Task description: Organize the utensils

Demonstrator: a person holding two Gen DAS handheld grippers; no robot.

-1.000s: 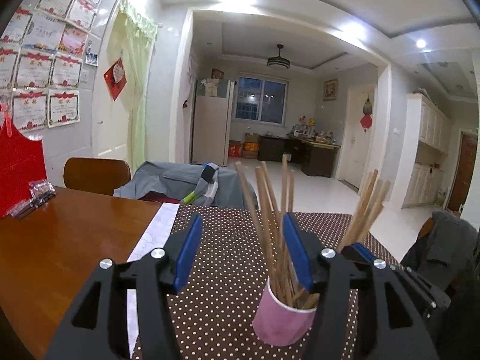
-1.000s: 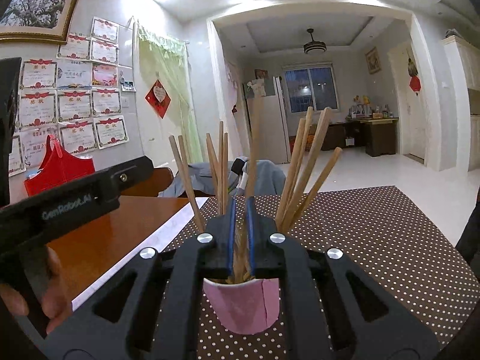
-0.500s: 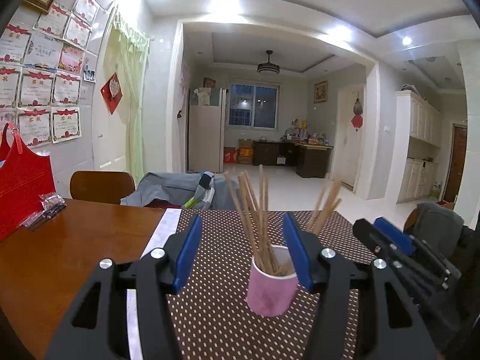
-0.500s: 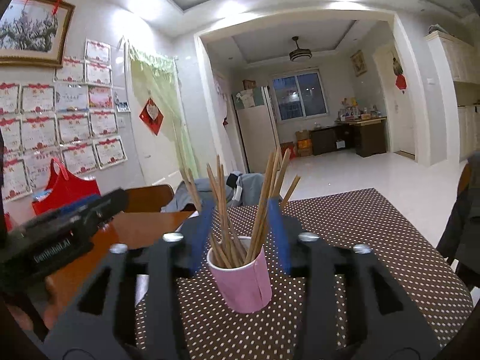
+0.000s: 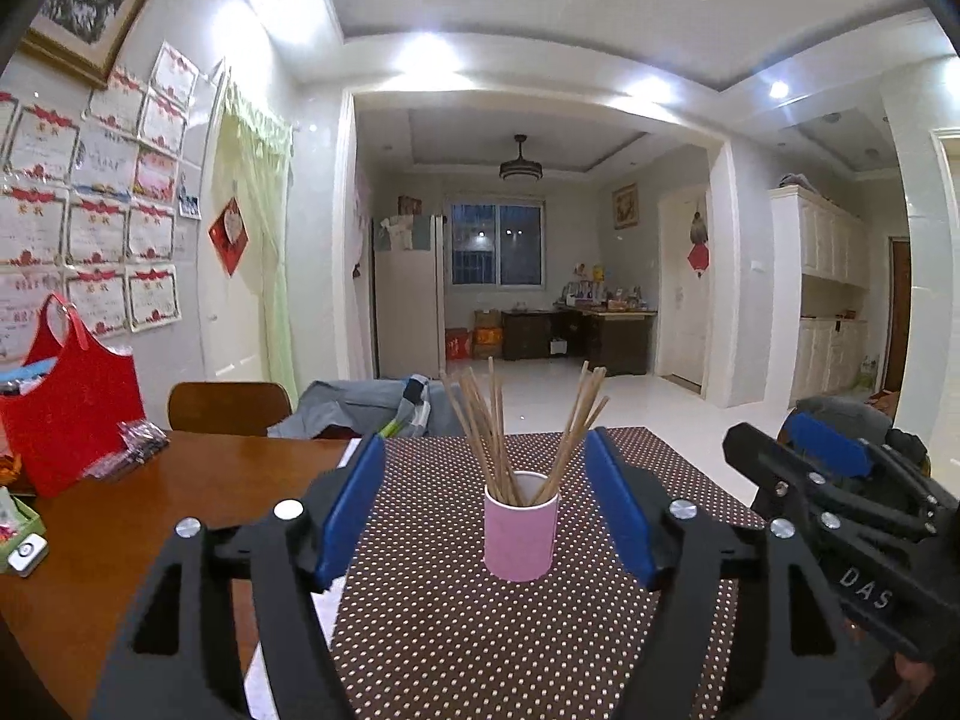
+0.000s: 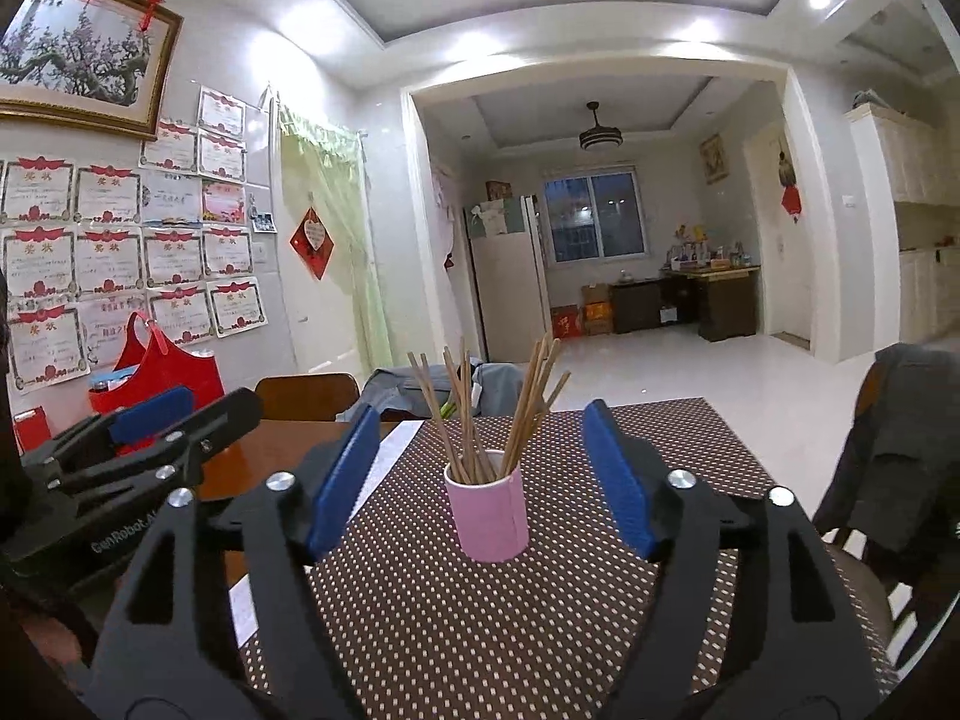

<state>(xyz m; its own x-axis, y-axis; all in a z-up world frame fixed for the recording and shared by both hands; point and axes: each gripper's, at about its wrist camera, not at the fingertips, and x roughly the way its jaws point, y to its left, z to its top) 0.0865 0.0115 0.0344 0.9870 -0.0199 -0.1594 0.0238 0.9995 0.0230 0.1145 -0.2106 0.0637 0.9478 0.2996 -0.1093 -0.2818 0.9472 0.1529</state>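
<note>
Both grippers backing off level from the pink paper cup [image 5: 519,534] of wooden chopsticks [image 5: 489,429], now standing free mid dotted brown mat [image 5: 480,648]; bundle delivered, task likely near done. Left gripper [image 5: 486,510]: blue pads opening wide, nothing between. Right gripper [image 6: 480,474]: pointing level too, pads parting, chopsticks released, cup well ahead.

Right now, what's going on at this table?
A person is sorting chopsticks with handheld tongs in each hand. The chopsticks stand bunched in a pink cup on the dotted placemat. The left tongs and the right tongs both sit short of the cup, jaws opening, nothing held between them. No loose chopsticks show on the placemat, so the sorting looks finished, or close to it.
</note>
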